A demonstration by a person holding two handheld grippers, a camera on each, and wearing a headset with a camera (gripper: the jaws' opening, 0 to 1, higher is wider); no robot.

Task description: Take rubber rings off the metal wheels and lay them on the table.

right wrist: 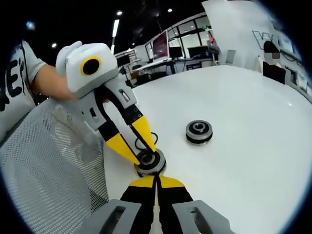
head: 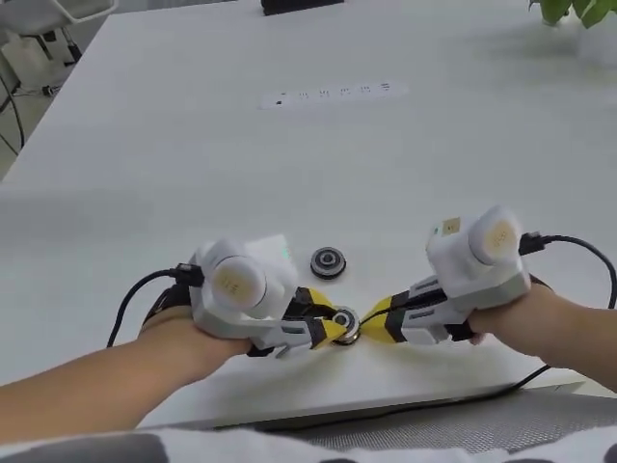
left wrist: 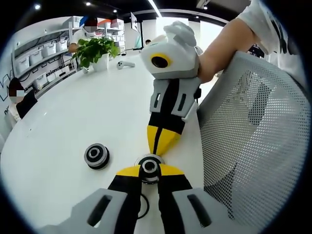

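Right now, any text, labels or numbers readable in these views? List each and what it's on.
"WE": partial print on the person's shirt, cut off by the view's edge.
"W": first letter of the wall lettering; the rest is unreadable.
Power strip markings: too small to read.
Sticker on the right gripper: too small to read.

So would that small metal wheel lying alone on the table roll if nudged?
Probably not: the small round metal wheel lies flat, so it would likely slide. Its black rubber ring probably grips. Being metal, likely heavy for its size.
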